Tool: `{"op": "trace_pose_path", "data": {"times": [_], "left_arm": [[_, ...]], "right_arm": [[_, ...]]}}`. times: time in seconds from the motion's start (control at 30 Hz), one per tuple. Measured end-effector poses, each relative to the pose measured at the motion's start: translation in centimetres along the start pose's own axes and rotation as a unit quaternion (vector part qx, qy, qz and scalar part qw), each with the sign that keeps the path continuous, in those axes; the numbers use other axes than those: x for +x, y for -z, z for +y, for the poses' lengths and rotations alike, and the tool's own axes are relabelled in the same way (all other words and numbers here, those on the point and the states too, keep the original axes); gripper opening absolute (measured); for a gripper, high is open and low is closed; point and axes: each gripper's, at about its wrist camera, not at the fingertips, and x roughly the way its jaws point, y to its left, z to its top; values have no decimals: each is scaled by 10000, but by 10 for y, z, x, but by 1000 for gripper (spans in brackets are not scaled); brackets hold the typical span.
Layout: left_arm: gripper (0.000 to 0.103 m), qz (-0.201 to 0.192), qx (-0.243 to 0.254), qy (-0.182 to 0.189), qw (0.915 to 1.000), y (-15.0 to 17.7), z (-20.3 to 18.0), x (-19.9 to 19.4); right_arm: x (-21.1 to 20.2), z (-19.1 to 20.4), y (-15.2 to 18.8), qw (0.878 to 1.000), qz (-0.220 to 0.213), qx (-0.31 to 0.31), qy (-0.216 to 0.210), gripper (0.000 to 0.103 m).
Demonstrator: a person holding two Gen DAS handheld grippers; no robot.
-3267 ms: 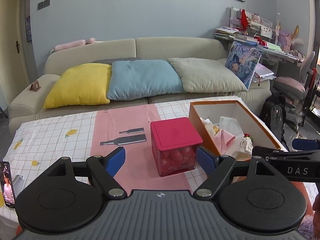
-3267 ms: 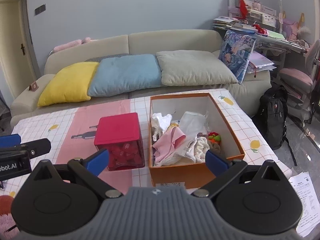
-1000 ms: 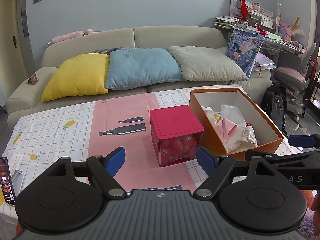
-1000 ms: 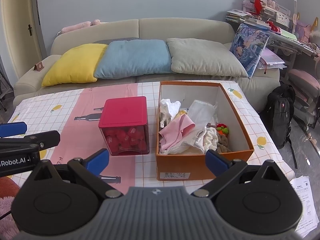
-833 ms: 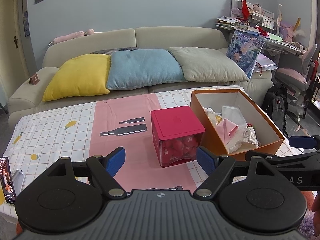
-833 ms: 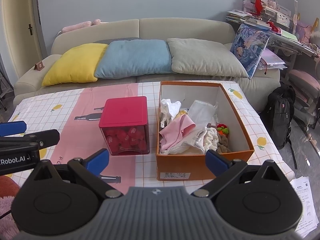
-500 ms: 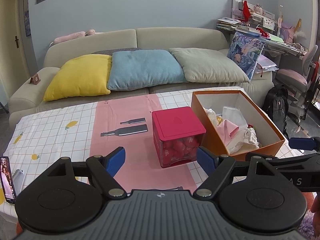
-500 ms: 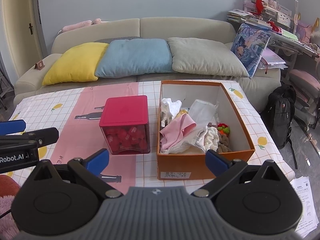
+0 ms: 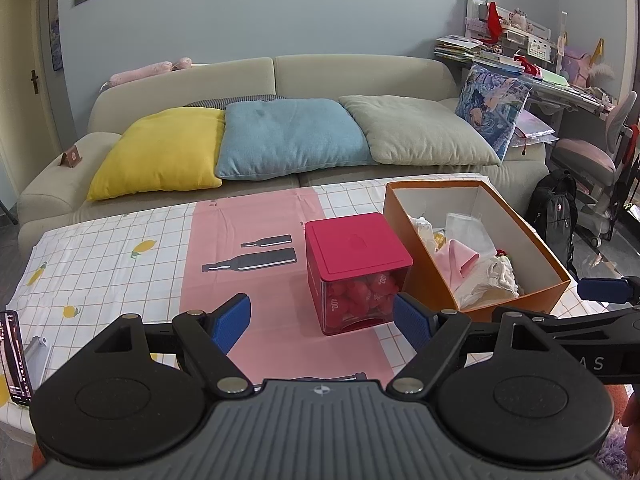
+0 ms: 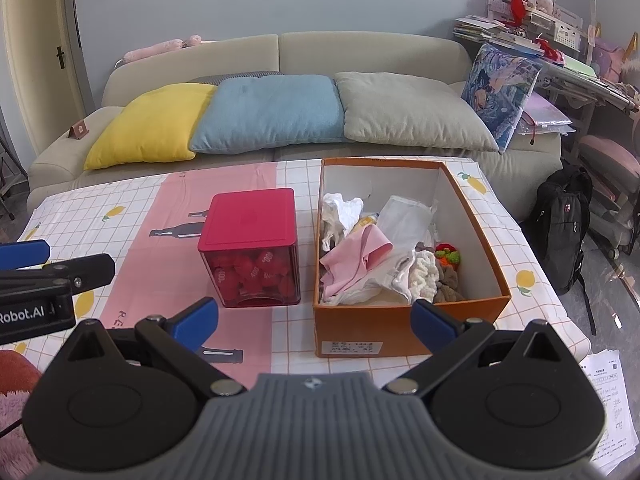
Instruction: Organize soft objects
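Observation:
An orange cardboard box (image 10: 404, 336) (image 9: 430, 284) sits on the table, open at the top. Soft items lie piled inside: a pink cloth (image 10: 352, 256) (image 9: 456, 260), white cloths (image 10: 340, 212), a cream knitted piece (image 10: 420, 276) and a red and green knitted bit (image 10: 448, 254). Left of the box stands a clear cube with a red lid (image 10: 252, 216) (image 9: 354, 244), filled with red pieces. My left gripper (image 9: 322, 316) is open just short of the cube. My right gripper (image 10: 316, 322) is open in front of the box's near wall. Neither holds anything.
The table carries a checked cloth with a pink band (image 9: 240, 264). A phone (image 9: 16, 360) lies at its left edge. Behind is a beige sofa with yellow (image 9: 160, 152), blue and grey cushions. A black backpack (image 10: 560, 228) and papers (image 10: 608, 392) lie on the floor at right.
Both grippers have drawn back and risen slightly from the table; the cube and box sit a little farther off. Nothing was grasped or released.

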Motion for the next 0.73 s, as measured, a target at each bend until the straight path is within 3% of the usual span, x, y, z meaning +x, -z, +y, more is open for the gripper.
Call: {"op": "trace_pose_path", "data": {"times": [0.73], "left_arm": [[94, -60, 10, 28, 10000, 2, -1, -1]], "right_arm": [[2, -1, 2, 10000, 30, -13, -15, 100]]}}
